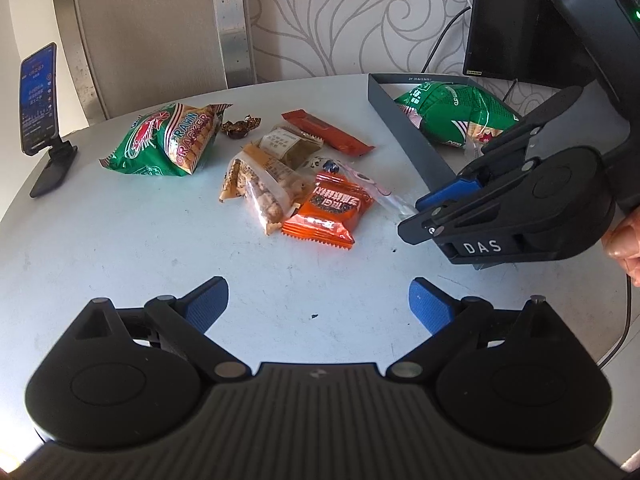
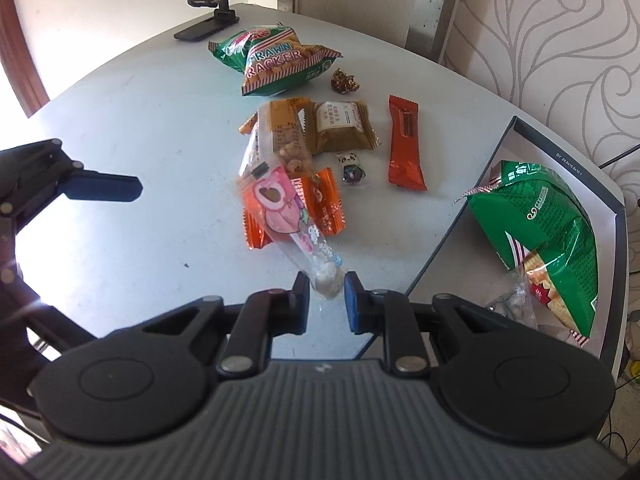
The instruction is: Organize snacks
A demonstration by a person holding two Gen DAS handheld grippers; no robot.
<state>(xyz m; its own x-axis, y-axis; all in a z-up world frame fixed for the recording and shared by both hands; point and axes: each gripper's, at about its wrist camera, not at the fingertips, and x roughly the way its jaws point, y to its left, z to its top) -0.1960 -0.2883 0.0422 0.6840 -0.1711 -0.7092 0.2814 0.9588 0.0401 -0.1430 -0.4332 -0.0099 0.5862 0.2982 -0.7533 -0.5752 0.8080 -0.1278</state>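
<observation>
A long clear packet with a pink bear print lies across the snack pile, and its near end sits between the blue pads of my right gripper, which is shut on it. In the left wrist view the same packet runs into the right gripper beside the box. My left gripper hovers open over bare table in front of the pile, holding nothing. The pile holds an orange packet, a clear nut packet, an olive packet and a red bar.
A dark grey box at the right holds a green snack bag. A prawn cracker bag, a foil candy and a small panda candy lie on the table. A phone on a stand stands far left, a monitor behind the box.
</observation>
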